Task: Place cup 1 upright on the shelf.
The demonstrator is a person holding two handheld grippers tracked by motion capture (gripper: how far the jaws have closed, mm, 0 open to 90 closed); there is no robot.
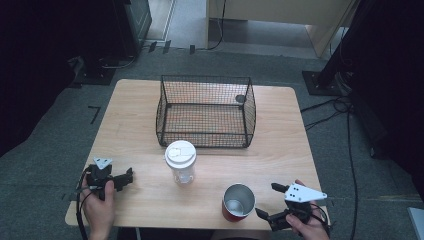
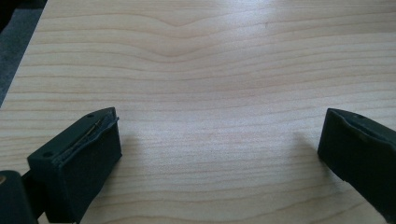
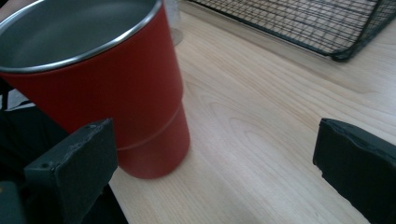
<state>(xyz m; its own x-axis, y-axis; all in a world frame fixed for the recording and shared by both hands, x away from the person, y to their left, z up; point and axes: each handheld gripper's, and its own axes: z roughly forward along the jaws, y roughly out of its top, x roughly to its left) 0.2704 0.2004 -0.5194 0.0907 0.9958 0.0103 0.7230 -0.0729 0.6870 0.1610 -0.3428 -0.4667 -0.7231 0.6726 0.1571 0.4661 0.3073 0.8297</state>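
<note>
A red cup [image 1: 238, 202] with a steel inside stands upright near the table's front edge. It looms large at the left of the right gripper view [image 3: 116, 93]. My right gripper [image 1: 266, 200] is just right of it, open, with the cup beside its left jaw rather than between the jaws [image 3: 215, 144]. A clear tumbler [image 1: 180, 161] with a white lid stands in front of the black wire basket [image 1: 205, 110]. My left gripper [image 1: 129, 176] rests at the front left, open over bare wood [image 2: 219, 140].
The basket [image 3: 299, 23] holds nothing and occupies the table's middle back. The wooden table [image 1: 135, 130] has open room on both sides of the basket. Cables and black stands lie on the grey floor around the table.
</note>
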